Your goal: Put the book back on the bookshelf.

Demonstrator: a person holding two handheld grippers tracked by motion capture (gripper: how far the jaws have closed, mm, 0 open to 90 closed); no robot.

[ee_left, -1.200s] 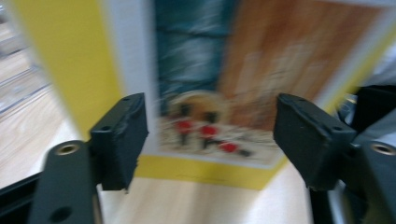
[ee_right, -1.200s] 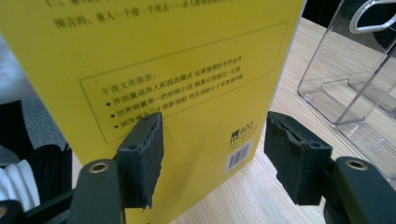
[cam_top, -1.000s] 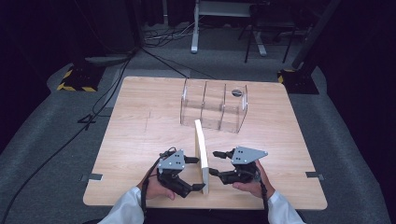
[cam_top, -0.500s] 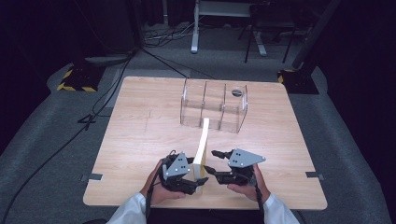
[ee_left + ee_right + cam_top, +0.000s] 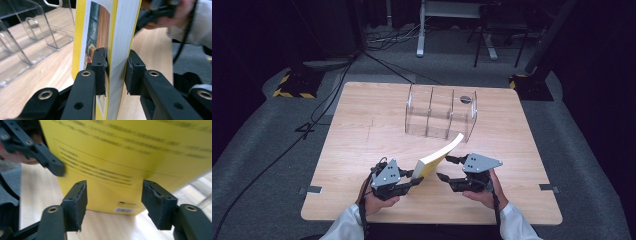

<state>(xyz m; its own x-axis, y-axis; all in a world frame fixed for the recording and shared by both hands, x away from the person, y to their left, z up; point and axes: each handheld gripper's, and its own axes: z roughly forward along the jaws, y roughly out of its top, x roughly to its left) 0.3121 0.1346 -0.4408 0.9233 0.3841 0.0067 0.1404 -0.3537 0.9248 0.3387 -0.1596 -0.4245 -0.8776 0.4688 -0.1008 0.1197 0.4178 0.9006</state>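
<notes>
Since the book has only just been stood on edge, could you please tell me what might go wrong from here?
1. The left gripper has just been closing on the yellow book, pinching only its lower corner; the tilted book could pivot or slip out.
2. The right gripper is open behind the back cover, not holding it, so nothing steadies the book if it topples.
3. The clear organiser stands close beyond; a swinging top edge might knock it.

Yellow paperback book (image 5: 436, 161): on the wooden table (image 5: 362, 135), centre-front.
Clear acrylic divided rack (image 5: 439, 112): at the book's 12 o'clock.
Left tongs (image 5: 413, 181): book's 8 o'clock.
Right tongs (image 5: 443, 169): book's 4 o'clock.
</notes>
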